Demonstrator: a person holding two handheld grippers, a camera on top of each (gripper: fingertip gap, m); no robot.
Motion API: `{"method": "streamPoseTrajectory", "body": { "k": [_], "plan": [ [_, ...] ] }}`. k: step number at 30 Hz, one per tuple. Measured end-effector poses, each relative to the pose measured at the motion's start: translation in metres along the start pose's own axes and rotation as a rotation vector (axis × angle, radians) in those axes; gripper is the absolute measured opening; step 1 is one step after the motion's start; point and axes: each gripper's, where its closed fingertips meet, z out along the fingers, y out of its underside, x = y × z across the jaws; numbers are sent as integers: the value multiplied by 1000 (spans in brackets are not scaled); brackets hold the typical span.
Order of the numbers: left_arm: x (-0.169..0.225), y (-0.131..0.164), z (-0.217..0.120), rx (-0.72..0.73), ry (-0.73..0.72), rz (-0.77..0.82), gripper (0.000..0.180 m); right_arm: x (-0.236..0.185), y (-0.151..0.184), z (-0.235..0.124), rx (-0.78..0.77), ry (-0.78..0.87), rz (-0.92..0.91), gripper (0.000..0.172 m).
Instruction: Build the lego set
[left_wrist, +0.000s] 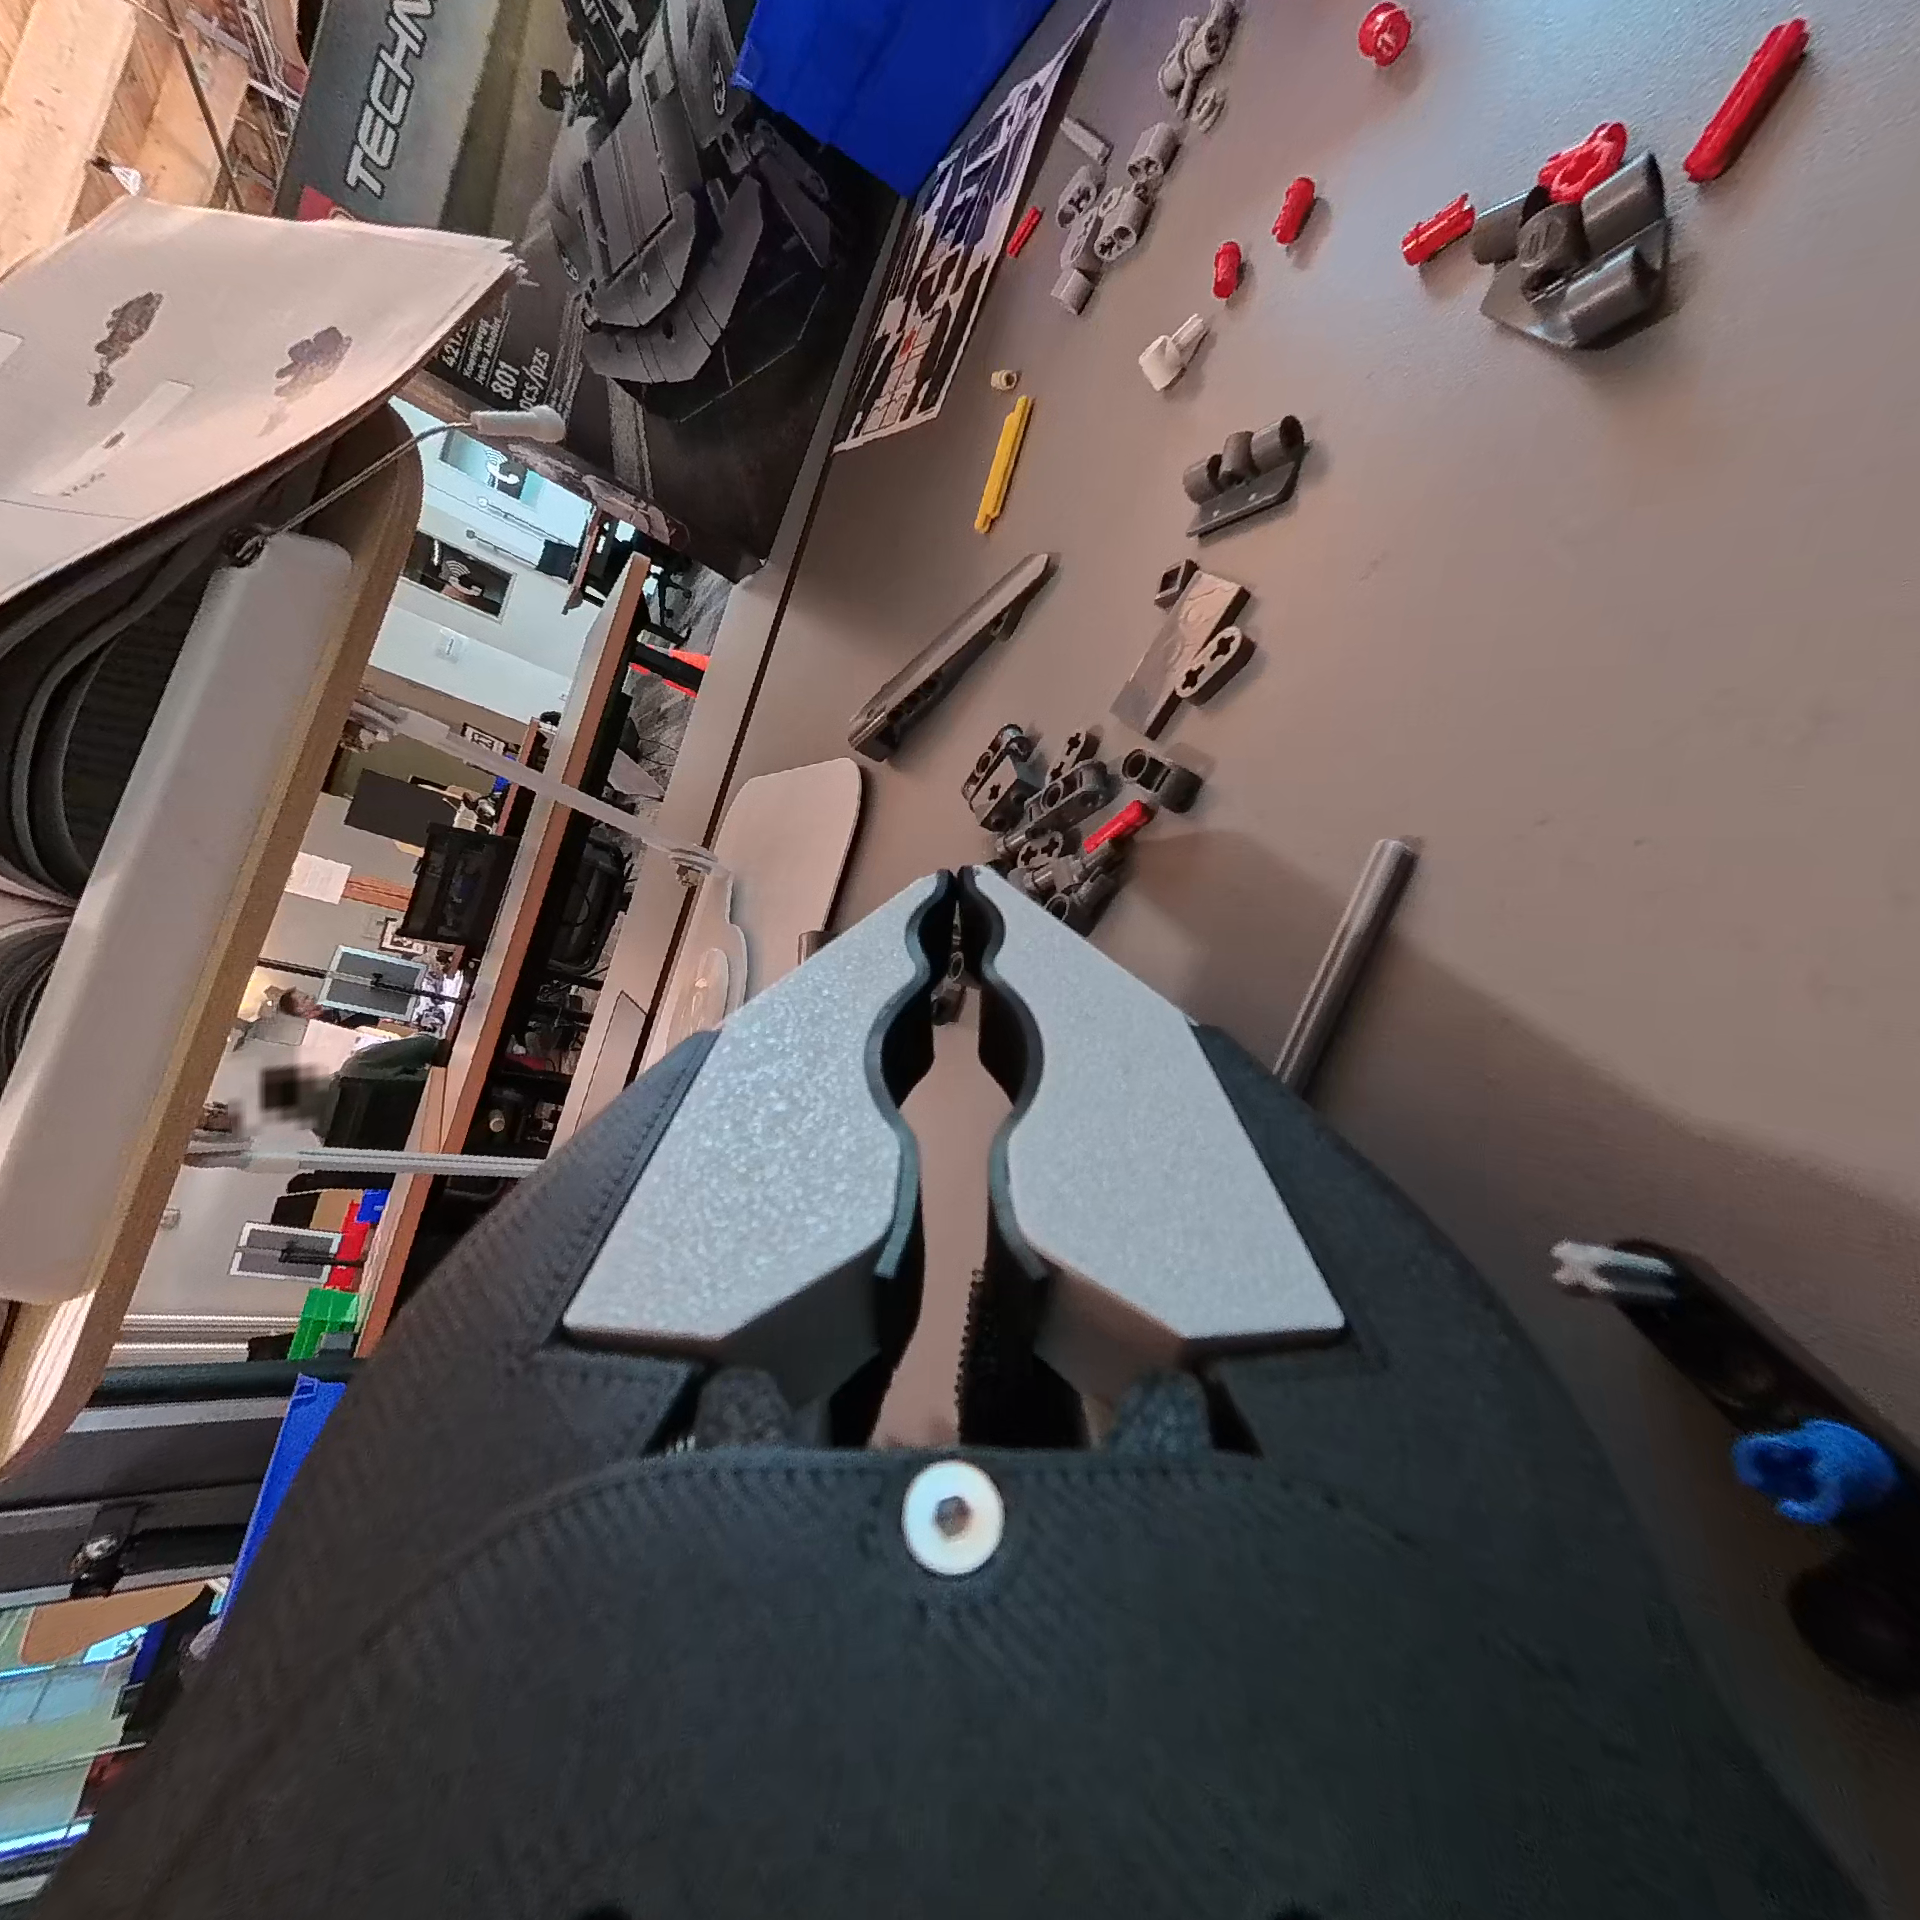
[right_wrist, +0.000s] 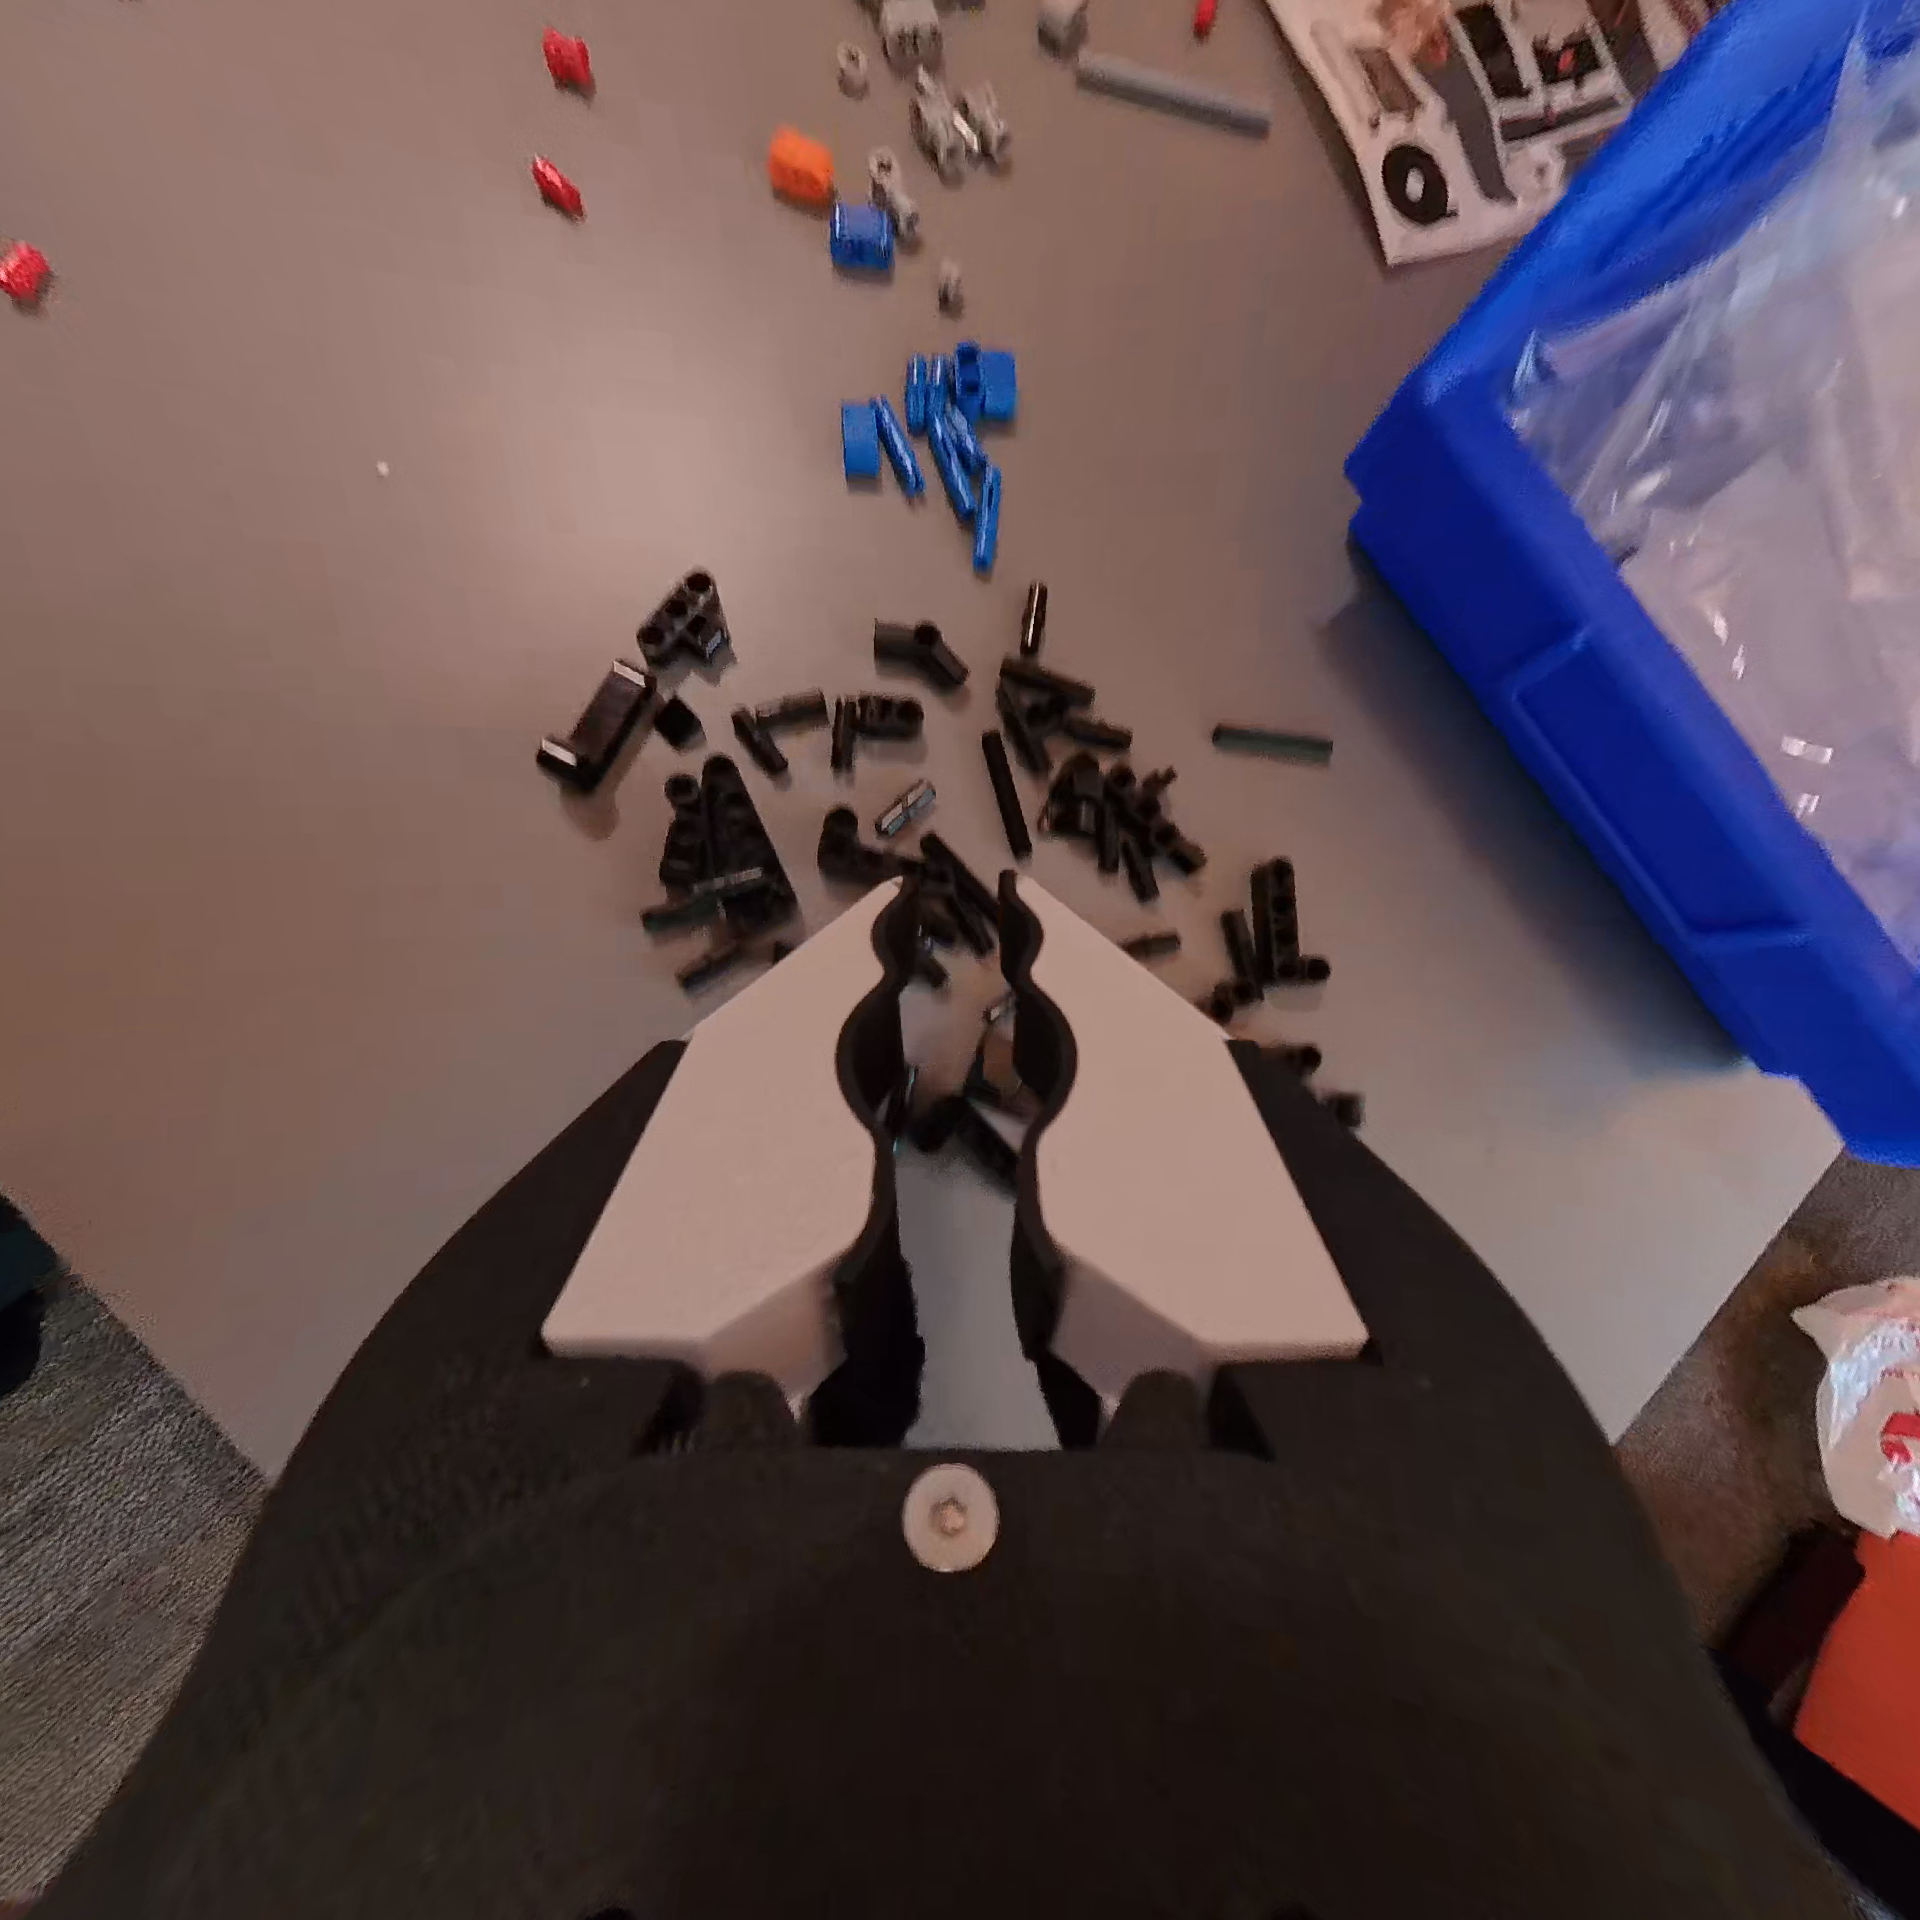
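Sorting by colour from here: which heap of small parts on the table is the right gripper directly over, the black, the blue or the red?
The black heap: the right gripper has its slightly parted fingertips over it. The blue heap lies farther ahead, and the red pieces are scattered far off to the left.

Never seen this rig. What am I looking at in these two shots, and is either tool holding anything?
These are two hand-held grippers, each with a camera looking forward along its two fingers, so each picture shows its own tool from behind.

Left wrist view: the left gripper has its fingertips closed together, with nothing visibly held. It is tilted over a grey table, close to a pile of dark grey pieces. Red pieces lie farther off, a toy set box at the table edge.

Right wrist view: the right gripper has its fingers slightly apart above a scatter of black pieces. The picture is blurred, so a grasp cannot be confirmed. Blue pieces lie beyond, a blue bin to the right.
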Motion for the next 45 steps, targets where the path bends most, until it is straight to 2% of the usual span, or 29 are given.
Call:
{"method": "streamPoseTrajectory", "body": {
  "k": [6, 10, 17, 21, 25, 29, 38, 45],
  "plan": [
    [0, 0, 0, 2, 1, 0, 0, -1, -52, 21, 82, 1, -79, 13],
    [0, 0, 0, 0, 9, -8, 0, -6, -79, 33, 66, -18, -161, 17],
    [-1, 0, -1, 5, 16, -31, 0, 11, -138, 44, 78, 39, -268, 26],
    [-1, 0, -1, 8, 20, -36, 0, 18, -160, 55, 48, 66, -319, 34],
    [-2, -1, -1, 16, 24, -50, 0, 30, -179, 66, 105, 113, -326, 30],
    [-5, -1, -2, 24, 25, -73, 0, 31, -181, 76, 195, 86, -264, 25],
    [-6, -2, -3, 39, 33, -91, 0, 24, -166, 101, 145, 55, -289, 21],
    [-7, -3, -4, 48, 35, -105, 0, 30, -163, 101, 138, 77, -287, 20]
  ]
}}
